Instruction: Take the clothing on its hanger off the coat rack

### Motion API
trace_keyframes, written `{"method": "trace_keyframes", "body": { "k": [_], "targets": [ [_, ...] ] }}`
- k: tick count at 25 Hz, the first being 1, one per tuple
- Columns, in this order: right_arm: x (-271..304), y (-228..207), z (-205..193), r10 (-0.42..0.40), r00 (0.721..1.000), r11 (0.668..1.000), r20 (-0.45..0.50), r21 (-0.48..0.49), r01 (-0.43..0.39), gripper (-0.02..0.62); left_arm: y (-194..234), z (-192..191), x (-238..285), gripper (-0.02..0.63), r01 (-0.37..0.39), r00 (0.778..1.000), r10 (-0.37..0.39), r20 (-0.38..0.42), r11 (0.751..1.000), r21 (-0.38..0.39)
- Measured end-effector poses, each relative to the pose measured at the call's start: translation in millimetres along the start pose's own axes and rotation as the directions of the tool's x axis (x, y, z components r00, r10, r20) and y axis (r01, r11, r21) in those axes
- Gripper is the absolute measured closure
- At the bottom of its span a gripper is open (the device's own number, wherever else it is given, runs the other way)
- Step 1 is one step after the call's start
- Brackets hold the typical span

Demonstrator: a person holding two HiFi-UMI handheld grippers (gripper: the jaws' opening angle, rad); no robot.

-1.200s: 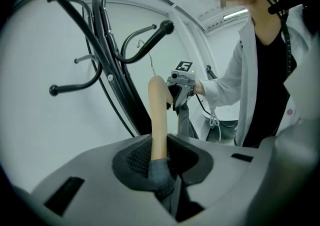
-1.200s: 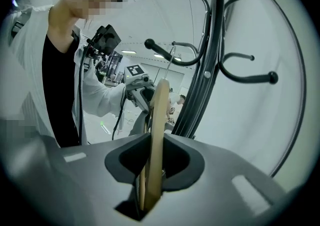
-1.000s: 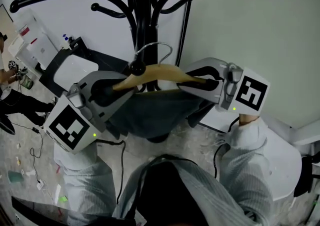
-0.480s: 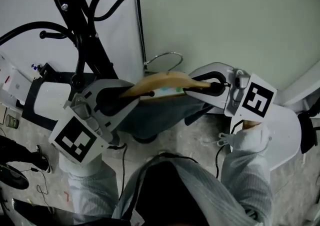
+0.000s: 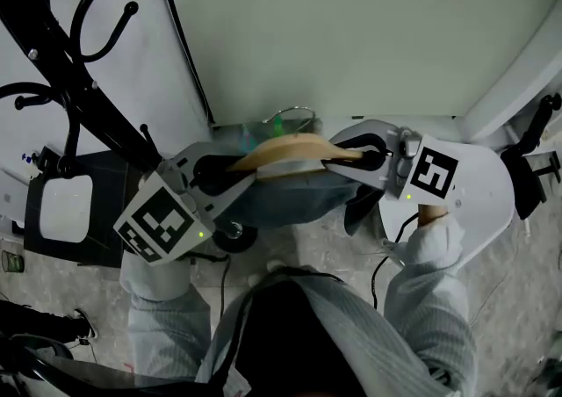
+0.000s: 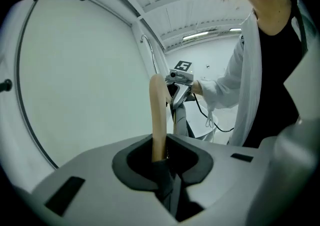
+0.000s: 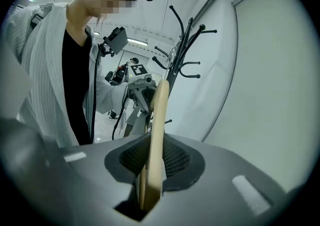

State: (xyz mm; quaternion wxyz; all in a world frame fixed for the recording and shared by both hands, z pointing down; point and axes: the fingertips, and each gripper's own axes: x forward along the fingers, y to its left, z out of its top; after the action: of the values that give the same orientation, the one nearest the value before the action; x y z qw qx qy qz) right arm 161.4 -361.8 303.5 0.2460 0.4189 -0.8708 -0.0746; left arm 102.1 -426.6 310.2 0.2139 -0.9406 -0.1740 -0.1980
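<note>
Two claws shared the load, one at each end of the bar. From the head view, the wooden hanger (image 5: 285,152) lay with its long axis running left to right. The left claw (image 5: 219,174) was clenched on its left end and the right claw (image 5: 362,158) on its right end, so neither hand was the nearer. The grey clothing (image 5: 281,200) hung under the bar, and the wire hook (image 5: 294,114) rose on the far side, caught on nothing. The coat rack (image 5: 83,97) stood well apart to the left, none of its pegs touching the hook. In the left gripper view, the hanger (image 6: 158,120) ran straight away from the left claw (image 6: 162,162), whose jaws pinched the wood together with a fold of dark clothing (image 6: 167,182). In the right gripper view, the hanger (image 7: 157,135) likewise ran straight out of the right claw (image 7: 150,190), jaws pressed on the wood, with the coat rack (image 7: 182,45) far beyond. By my reading, the lift-off looked done, and any coming move would need both ends carried level together, away from the rack.
</note>
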Motion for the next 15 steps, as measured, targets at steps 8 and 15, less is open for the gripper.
{"method": "trace_keyframes", "body": {
  "k": [8, 15],
  "targets": [
    [9, -2, -40, 0.004, 1.0, 0.997, 0.001, 0.072, -0.004, 0.532, 1, -28, 32, 0.54, 0.065, 0.998, -0.065, -0.014, 0.996, -0.055],
    [10, -2, -51, 0.013, 1.0, 0.995, 0.017, 0.102, -0.015, 0.534, 0, -32, 39, 0.54, 0.069, 0.997, -0.072, -0.043, 0.996, -0.063]
  ]
}}
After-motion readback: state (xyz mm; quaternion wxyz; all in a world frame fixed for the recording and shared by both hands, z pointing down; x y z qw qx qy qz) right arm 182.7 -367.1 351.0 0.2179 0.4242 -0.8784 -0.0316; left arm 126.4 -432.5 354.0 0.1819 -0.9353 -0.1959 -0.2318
